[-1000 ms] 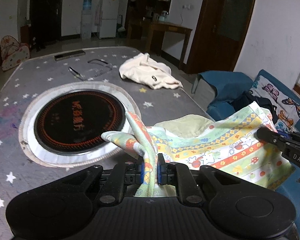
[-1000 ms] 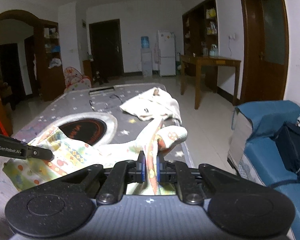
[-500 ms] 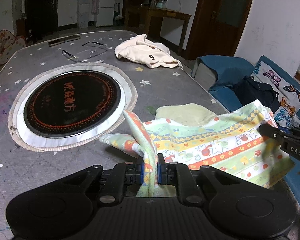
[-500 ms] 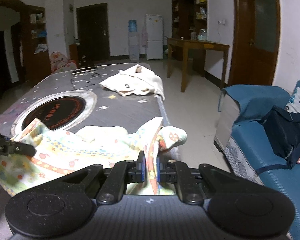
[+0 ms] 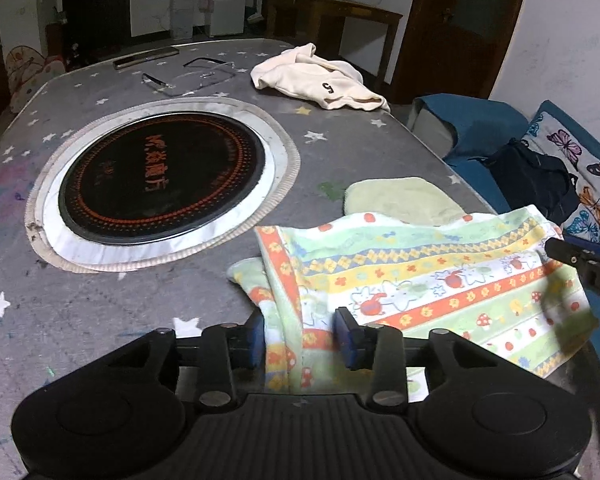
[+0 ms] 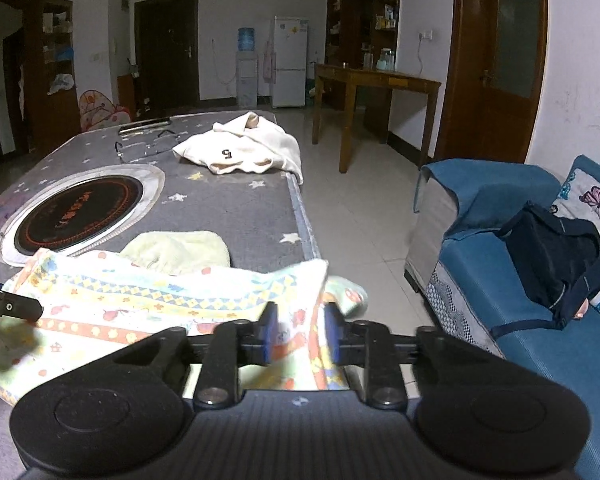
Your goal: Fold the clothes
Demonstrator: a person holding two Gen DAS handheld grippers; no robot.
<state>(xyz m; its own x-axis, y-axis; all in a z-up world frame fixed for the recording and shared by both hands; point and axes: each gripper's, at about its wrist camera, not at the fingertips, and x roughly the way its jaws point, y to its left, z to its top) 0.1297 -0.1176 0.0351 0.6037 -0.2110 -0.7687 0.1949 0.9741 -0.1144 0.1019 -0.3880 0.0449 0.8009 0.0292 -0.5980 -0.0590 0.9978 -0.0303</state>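
Lying at the table's (image 5: 100,300) near right corner, the patterned cloth (image 5: 420,272) has both grippers around its near edge: left gripper (image 5: 300,338) and right gripper (image 6: 298,334) each spread apart, fabric loose between, gripping nothing.

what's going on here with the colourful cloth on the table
A person is folding clothes with handheld tongs, one in each hand. The left tongs and right tongs both stand open, with the patterned cloth lying loose between their fingers at opposite ends, spread on the grey star-print table. A pale green cloth lies partly under its far edge, and a cream garment waits farther back, unfolded.
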